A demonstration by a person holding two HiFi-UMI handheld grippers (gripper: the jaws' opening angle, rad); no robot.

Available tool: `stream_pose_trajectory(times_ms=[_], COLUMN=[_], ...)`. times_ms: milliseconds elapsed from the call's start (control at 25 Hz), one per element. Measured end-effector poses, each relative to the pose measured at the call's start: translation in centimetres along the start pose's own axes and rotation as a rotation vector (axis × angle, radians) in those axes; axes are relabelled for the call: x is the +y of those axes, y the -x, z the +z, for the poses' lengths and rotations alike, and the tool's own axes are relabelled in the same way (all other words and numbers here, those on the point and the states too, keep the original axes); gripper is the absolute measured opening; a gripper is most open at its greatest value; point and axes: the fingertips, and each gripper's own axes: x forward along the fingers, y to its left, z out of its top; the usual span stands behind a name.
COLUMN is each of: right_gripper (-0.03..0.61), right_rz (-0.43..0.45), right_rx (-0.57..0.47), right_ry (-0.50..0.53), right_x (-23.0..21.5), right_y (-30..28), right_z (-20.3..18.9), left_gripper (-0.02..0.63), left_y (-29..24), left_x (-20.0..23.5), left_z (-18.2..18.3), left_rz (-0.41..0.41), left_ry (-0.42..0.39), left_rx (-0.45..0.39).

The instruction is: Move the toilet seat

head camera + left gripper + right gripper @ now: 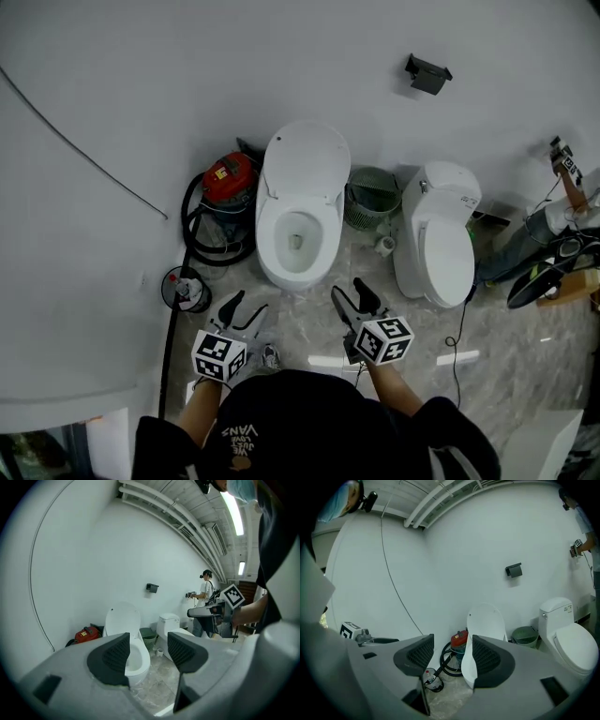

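- One toilet seat point(305, 155), raised behind the toilet bowl point(295, 253).
- Our left gripper point(246, 307) and right gripper point(349, 291), both agape, empty, before the bowl.
- We should pinch the seat's rim squarely and lower it gently.

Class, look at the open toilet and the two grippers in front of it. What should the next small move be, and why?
Probably advance the right gripper toward the top edge of the raised lid on the open toilet. Both it and the left gripper are open, empty and short of the toilet, so nothing can be moved until one reaches it.
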Motion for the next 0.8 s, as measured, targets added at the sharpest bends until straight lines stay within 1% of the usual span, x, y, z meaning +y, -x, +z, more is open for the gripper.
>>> stream_pose_trajectory(times_ms=[120,240,400,640,800], right_gripper=[0.238,0.238,0.235,0.219,0.222], right_rz=[-0.044,-0.097,-0.144,-0.160,-0.142], right_rx=[-0.008,-0.020,-0.007,0.015,0.066], right_ry=[-0.027,-0.052,-0.065,-0.080,-0.091], right_x=[-0.3,-0.7,-1.7,-3.7,-5.1], right_y=[-1.2,-2.2,-3.4,-5.4,-8.0], right_z=[-0.2,-0.1,0.0,-0.9,-2.0], left_gripper=[0.245,0.245,0.245,0.239,0.239], left_y=[-0.6,-1.3,-3.0,-6.2,-8.0], left_x=[2.2,4.0,6.4,8.0,9.3], left_z=[0.6,1.1,0.9,-0.5,-1.2], left_rz=[-0.020,-0.051,-0.069,-0.067,-0.050], left_ry=[-0.008,-0.006,0.019,0.050,0.089], left_rx=[-0.002,0.013,0.015,0.057,0.085])
